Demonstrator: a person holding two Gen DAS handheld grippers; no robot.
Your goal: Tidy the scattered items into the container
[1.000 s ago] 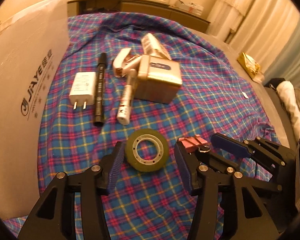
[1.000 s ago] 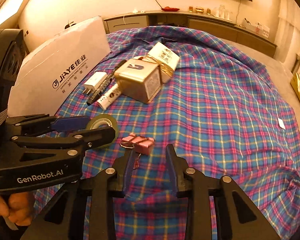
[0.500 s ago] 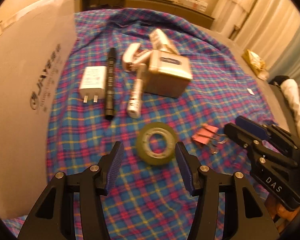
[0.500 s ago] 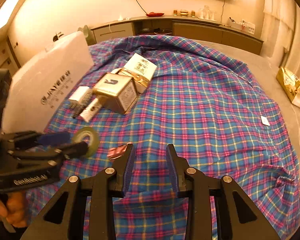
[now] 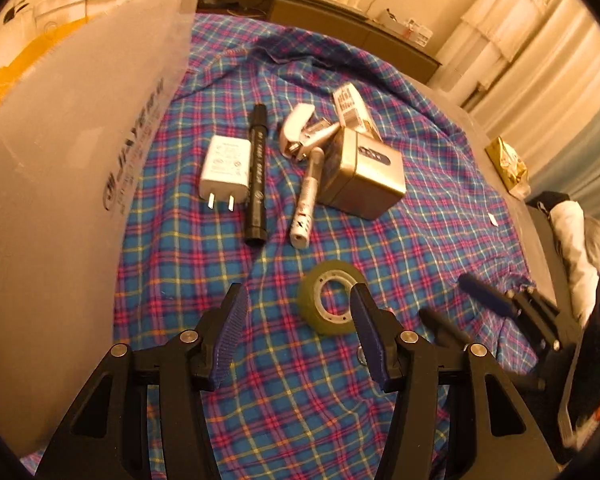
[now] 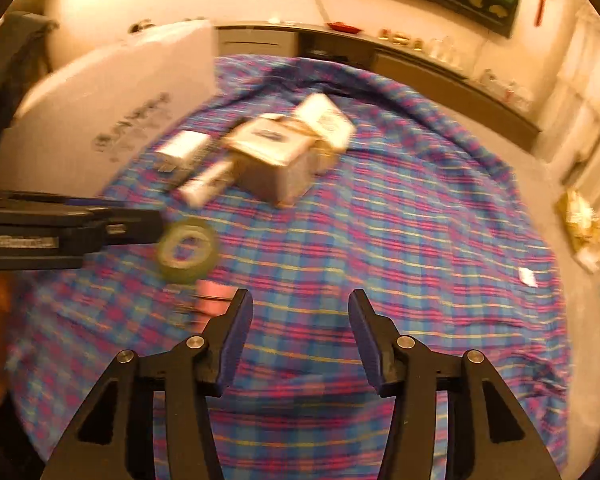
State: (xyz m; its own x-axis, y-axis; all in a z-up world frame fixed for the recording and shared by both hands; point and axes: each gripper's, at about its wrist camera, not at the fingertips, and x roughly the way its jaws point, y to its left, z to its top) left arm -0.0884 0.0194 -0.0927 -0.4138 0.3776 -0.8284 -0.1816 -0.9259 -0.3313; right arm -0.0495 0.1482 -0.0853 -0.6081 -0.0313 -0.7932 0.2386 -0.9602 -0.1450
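in the left wrist view the left hand-held gripper [image 5: 296, 332] hangs wide and empty over the plaid bedspread [image 5: 440, 216], the tape roll [image 5: 329, 297] lying flat just inside its right finger, untouched; the white box [image 5: 72, 152] that looks to be the container stands along the left. to take the roll cleanly it would be best to centre both fingers on it, come down until the pads flank its outer wall, then close. compared with a second ago the roll sat midway between the fingers and the pink clip showed beside it; now the clip is hidden here. in the right wrist view, blurred, the right hand-held gripper [image 6: 300, 336] is empty, its jaws have just been opening from narrow to wide, and the pink clip [image 6: 214, 298] lies just left of its left finger
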